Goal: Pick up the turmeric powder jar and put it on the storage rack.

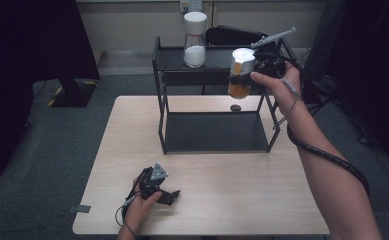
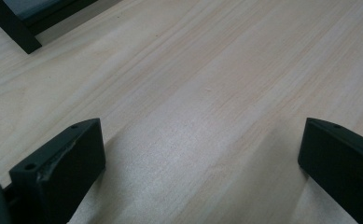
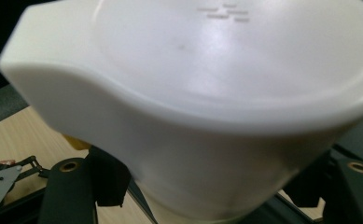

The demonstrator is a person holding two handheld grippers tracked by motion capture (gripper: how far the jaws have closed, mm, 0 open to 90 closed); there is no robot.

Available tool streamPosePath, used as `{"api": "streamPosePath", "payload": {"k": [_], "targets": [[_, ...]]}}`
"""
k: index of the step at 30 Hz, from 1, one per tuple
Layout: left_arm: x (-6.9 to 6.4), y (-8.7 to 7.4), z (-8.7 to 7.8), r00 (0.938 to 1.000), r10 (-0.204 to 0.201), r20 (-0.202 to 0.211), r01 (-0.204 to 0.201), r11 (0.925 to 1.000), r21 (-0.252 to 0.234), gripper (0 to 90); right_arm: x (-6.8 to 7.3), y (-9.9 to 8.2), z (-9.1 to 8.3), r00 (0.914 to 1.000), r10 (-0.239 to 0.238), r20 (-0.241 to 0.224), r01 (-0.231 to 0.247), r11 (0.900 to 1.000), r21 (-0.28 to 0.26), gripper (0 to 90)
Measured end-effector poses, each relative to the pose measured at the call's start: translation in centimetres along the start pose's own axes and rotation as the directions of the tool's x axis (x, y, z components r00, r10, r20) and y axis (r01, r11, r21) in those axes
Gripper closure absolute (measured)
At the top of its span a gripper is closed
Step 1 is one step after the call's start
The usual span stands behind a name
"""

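Pale desk (image 1: 222,175) carries our black rack (image 1: 214,131), a white jar (image 1: 195,40) already on its top shelf. Our right claw (image 1: 252,75) pinches the amber jar (image 1: 241,72) aloft beside that shelf, still to be set down; our left claw (image 1: 157,187) rests spread on the desk.

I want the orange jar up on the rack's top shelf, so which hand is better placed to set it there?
Right. The right gripper already clamps the orange jar beside the rack's top shelf; the left gripper rests open on the table.

A white-lidded jar (image 1: 195,40) (holding white powder) stands on the black rack's (image 1: 161,75) top shelf.
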State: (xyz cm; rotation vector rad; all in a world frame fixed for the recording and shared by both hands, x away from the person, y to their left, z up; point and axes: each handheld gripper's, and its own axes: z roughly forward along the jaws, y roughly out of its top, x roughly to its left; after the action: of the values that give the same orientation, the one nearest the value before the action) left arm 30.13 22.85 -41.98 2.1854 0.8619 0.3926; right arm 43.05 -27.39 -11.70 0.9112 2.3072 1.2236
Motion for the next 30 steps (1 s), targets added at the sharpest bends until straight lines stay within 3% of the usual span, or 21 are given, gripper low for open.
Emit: {"api": "streamPosePath", "payload": {"k": [11, 30], "targets": [[0.0, 0.1, 0.0, 1.0000, 0.001, 0.001, -0.001, 1.0000, 0.004, 0.0, -0.2, 2.7, -0.9, 0.9999, 0.007, 0.008, -0.007, 1.0000, -0.003, 30.7], [0.0, 0.0, 0.0, 1.0000, 0.002, 0.001, -0.002, 1.0000, 0.003, 0.0, -0.4, 7.5, 0.6, 0.9994, -0.004, 0.033, 0.005, 0.9999, -0.011, 30.7]]}}
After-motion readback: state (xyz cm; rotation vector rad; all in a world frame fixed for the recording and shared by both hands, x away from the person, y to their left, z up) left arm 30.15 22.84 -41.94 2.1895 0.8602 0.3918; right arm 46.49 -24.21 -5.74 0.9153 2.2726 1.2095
